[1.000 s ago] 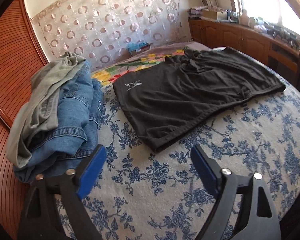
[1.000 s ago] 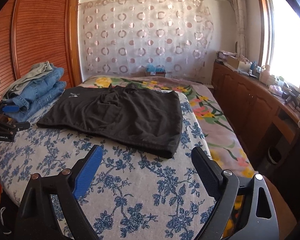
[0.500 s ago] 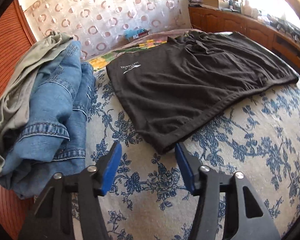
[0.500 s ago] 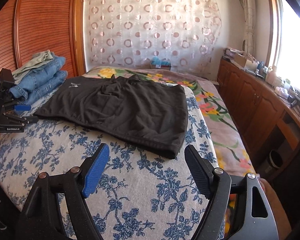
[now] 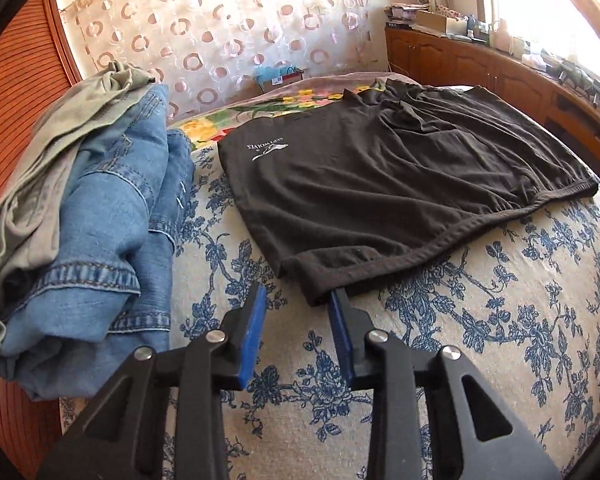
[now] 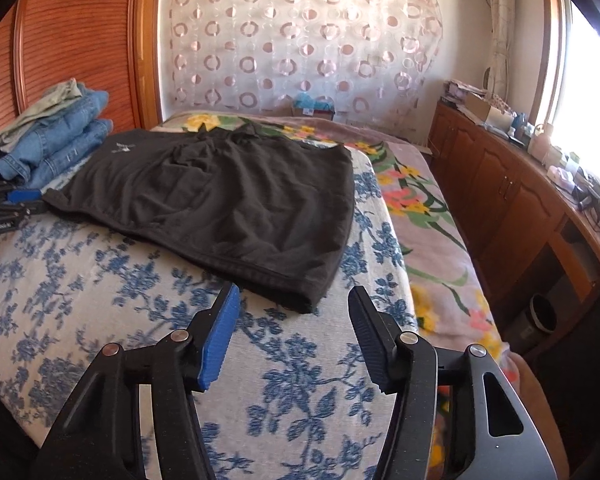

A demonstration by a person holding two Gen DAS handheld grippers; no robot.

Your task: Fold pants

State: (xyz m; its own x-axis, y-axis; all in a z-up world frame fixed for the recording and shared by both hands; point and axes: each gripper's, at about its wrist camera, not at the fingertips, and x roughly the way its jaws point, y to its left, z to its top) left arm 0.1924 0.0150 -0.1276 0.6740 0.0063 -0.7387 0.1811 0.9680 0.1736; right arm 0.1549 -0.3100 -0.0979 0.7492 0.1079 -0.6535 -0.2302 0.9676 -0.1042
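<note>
At the near edge, left gripper (image 5: 296, 300): jaws narrow and closing at the black shorts' (image 5: 380, 184) near-left corner; cloth just at the tips, not yet pinched.
Right gripper (image 6: 294, 300): half wide, closing, corner just ahead.
Risk: pads may catch one layer only, or the bedspread (image 5: 480, 340).
Shorts: flat mid-bed, waistband nearest, long axis crosswise.

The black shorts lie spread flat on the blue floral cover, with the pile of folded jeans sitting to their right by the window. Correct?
Not quite. The folded jeans sit to the left of the black shorts, against the wooden slatted wall, not by the window. Both wrist views show it. The shorts do lie spread on the blue floral cover.
</note>
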